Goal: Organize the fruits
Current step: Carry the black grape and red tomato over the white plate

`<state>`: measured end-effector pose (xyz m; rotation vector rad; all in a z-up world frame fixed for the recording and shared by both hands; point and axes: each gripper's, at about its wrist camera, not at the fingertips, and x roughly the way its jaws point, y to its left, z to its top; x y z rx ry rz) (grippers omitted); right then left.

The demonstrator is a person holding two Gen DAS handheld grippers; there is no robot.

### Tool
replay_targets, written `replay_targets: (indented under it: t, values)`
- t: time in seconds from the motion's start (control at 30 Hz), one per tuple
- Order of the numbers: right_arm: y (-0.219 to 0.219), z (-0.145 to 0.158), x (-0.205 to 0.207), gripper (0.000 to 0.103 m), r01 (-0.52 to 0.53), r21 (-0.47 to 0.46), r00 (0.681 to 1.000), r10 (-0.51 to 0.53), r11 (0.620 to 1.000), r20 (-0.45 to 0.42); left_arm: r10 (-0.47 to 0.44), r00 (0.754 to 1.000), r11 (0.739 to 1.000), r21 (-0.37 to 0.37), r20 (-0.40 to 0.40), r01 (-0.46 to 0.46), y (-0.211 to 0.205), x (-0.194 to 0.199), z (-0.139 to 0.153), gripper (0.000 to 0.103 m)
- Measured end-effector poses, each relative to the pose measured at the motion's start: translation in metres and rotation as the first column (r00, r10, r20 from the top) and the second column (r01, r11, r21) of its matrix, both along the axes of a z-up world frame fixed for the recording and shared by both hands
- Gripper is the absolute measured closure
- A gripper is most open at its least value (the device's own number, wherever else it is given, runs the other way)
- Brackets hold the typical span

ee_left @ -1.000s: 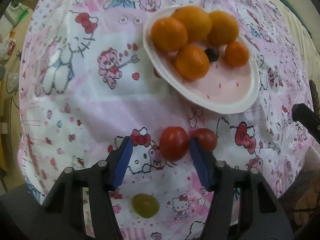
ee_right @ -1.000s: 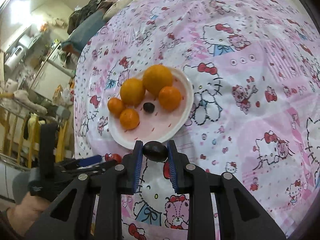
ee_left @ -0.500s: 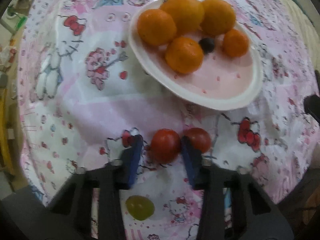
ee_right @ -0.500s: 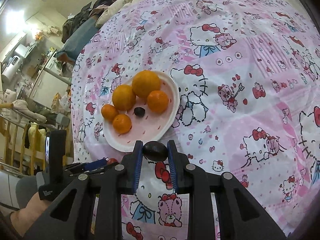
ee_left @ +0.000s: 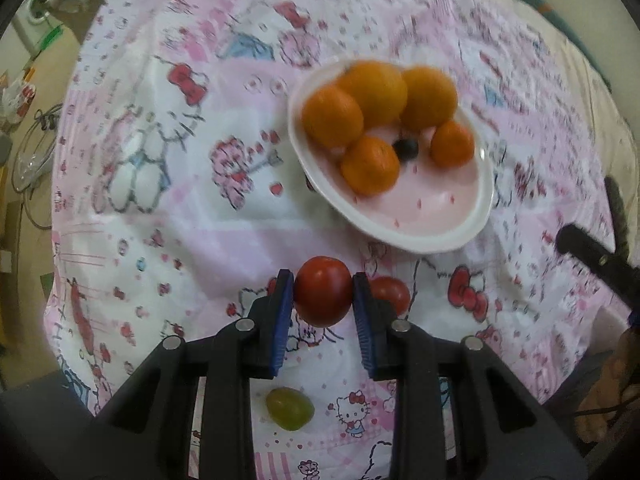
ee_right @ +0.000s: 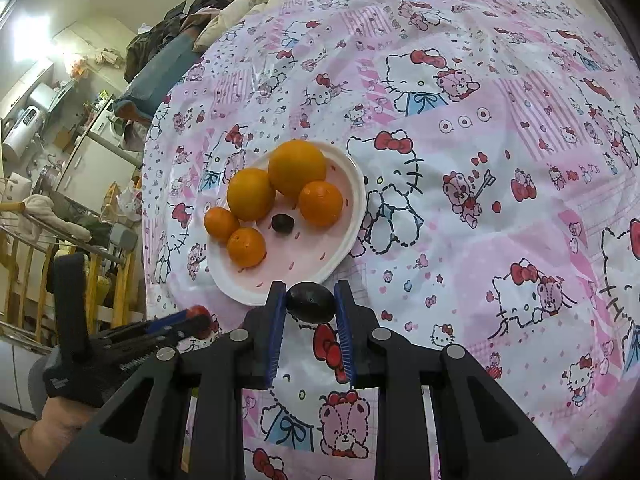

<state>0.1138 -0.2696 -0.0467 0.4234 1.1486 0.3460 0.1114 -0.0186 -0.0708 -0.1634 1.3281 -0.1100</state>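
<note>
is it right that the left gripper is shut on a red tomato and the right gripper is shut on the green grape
Not quite. The left gripper is shut on a red tomato, but the right gripper is shut on a dark grape, as the right wrist view shows. The green grape lies loose on the tablecloth in the left wrist view.

glossy plastic tablecloth (ee_right: pixel 480 220), smooth white plate (ee_right: pixel 356 208)

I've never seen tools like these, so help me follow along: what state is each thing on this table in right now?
Left gripper: shut on red tomato.
Right gripper: shut on dark grape.
Plate: holds five oranges and one dark berry.
Second tomato: loose on tablecloth.
Green grape: loose on tablecloth.
</note>
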Motion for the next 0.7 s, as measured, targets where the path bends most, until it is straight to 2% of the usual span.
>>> replay_targets:
  t: [0.2,0.37,0.53,0.7]
  values:
    - [-0.005,0.014,0.004,0.077,0.012,0.048,0.999,-0.014,0.999,0.035,0.036,0.992,0.998,-0.063,0.124,-0.029,0.017,0.006,0.035,0.078]
    - [-0.014,0.028,0.018,0.077,0.018,0.082,0.997,-0.024,0.997,0.078,0.025,0.975,0.997,-0.074,0.222,-0.009,0.012,0.021,0.066,0.078]
    - [-0.024,0.017,0.042,0.077,0.034,0.231,0.999,-0.04,0.972,0.021,0.01,0.973,0.995,-0.1,0.23,0.014,0.007,0.036,0.074,0.077]
    - [-0.022,0.006,0.057,0.077,0.037,0.232,0.999,-0.036,0.972,-0.011,0.008,0.978,0.992,-0.122,0.207,0.018,-0.002,0.053,0.067,0.077]
